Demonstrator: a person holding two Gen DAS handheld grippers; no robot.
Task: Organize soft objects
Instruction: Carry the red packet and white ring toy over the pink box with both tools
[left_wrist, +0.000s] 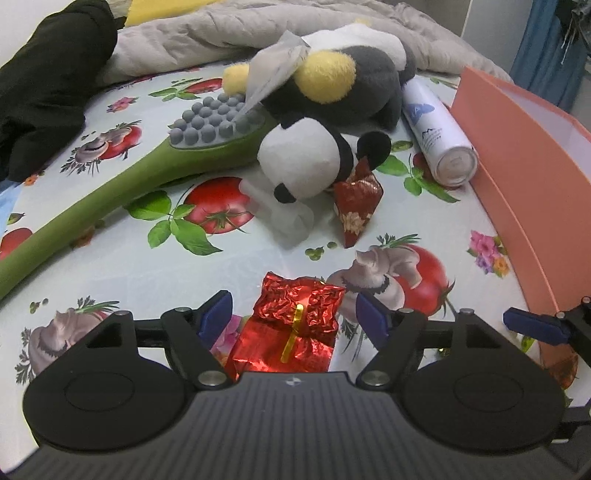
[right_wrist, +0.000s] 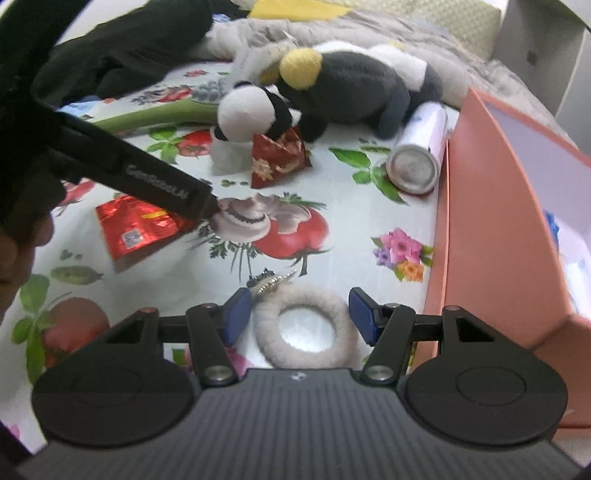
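Nearest, at 6 o'clock in each wrist view: the left gripper has its fingers spread either side of a crinkly red foil packet, not pressing it. The right gripper is spread around a fuzzy grey wool ring, also not pinching. Both lie flat on the glossy tomato-print worktop.

Up toward 12 sit a small red brocade pouch, a plush panda and a bigger grey-and-yellow plush, with a green bobbly massage brush at 10 and a smooth white spray can at 1. The pink box at 3 looks like the destination, I'd guess. Nearly everything soft is outside it, so it's early days.
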